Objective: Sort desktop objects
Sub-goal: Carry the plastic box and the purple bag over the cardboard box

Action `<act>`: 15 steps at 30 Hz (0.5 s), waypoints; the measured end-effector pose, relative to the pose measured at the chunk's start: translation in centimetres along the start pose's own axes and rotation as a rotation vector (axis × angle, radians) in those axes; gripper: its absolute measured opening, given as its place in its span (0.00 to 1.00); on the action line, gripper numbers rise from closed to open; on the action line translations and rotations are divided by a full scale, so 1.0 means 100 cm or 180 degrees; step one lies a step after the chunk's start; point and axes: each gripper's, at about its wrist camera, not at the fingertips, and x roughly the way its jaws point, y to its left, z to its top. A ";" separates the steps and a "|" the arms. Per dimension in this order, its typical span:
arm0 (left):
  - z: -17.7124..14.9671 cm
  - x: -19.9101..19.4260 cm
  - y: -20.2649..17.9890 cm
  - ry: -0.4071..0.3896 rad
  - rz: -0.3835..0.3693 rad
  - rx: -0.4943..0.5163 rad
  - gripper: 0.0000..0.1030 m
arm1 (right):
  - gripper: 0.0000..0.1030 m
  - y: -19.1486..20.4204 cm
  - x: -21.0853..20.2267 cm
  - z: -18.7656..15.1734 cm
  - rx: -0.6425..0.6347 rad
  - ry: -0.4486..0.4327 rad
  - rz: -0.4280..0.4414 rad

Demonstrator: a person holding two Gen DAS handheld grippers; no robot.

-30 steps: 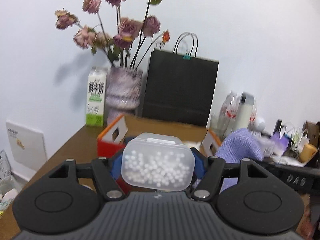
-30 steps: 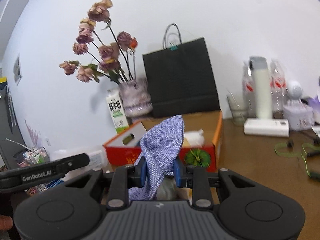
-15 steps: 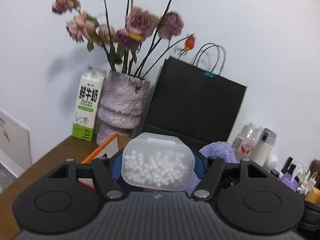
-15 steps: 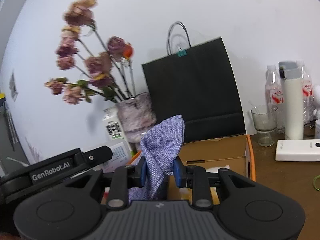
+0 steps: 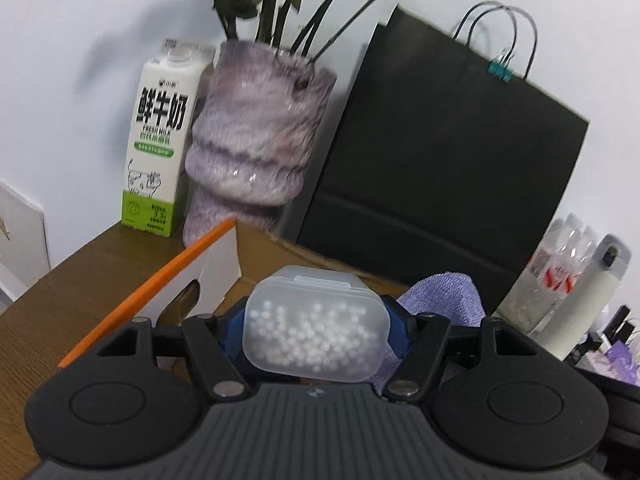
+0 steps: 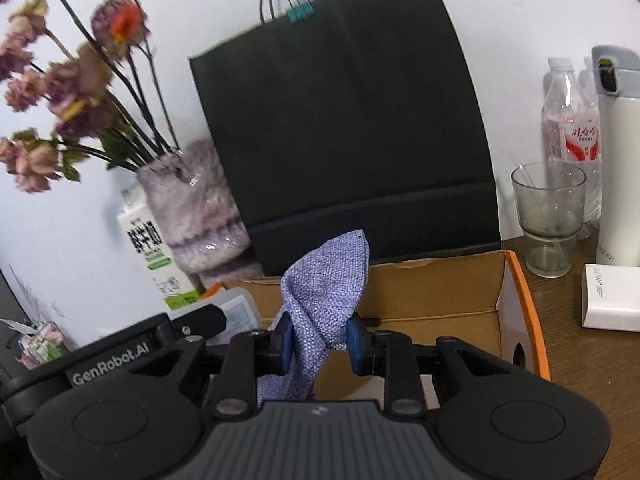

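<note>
My left gripper [image 5: 316, 332] is shut on a translucent plastic box of small white beads [image 5: 316, 320] and holds it above the near edge of an open cardboard box with orange rims [image 5: 168, 276]. My right gripper [image 6: 320, 340] is shut on a purple woven cloth pouch [image 6: 328, 280] and holds it over the same cardboard box [image 6: 440, 292]. The pouch also shows in the left wrist view [image 5: 444, 292], just right of the bead box. The left gripper's body [image 6: 120, 356] shows at lower left in the right wrist view.
Behind the cardboard box stand a black paper bag [image 5: 440, 160], a purple vase of dried roses [image 5: 256, 136] and a milk carton [image 5: 156, 148]. To the right are a glass [image 6: 548, 216], water bottles [image 6: 568, 132], a white flask [image 6: 620, 152] and a white power bank [image 6: 612, 300].
Both grippers have moved forward and closer to the cardboard box and black bag, each still holding its object. The two grippers are now closer together.
</note>
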 end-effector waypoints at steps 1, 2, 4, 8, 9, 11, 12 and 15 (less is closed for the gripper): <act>-0.001 0.002 0.001 0.0020 0.0023 0.0019 0.66 | 0.25 -0.001 0.003 -0.001 -0.0010 0.0018 -0.0004; -0.003 0.004 0.001 0.0046 0.0042 0.0032 0.66 | 0.25 -0.002 0.005 -0.003 -0.0015 0.0028 -0.0007; -0.005 0.007 0.002 0.0082 0.0093 0.0044 0.66 | 0.25 -0.003 0.008 -0.006 -0.0027 0.0058 -0.0017; -0.007 0.008 0.002 0.0106 0.0167 0.0097 0.66 | 0.26 -0.006 0.009 -0.008 -0.0048 0.0072 -0.0089; -0.006 0.008 0.002 0.0123 0.0186 0.0095 0.66 | 0.27 -0.007 0.009 -0.009 -0.0048 0.0084 -0.0107; -0.007 0.010 0.003 0.0169 0.0217 0.0077 0.66 | 0.31 -0.008 0.012 -0.009 -0.0048 0.0122 -0.0145; -0.007 0.011 0.005 0.0183 0.0223 0.0042 0.67 | 0.34 -0.009 0.014 -0.009 -0.0043 0.0149 -0.0160; -0.007 0.010 0.007 0.0183 0.0258 -0.0003 0.71 | 0.41 -0.011 0.014 -0.009 -0.0016 0.0152 -0.0218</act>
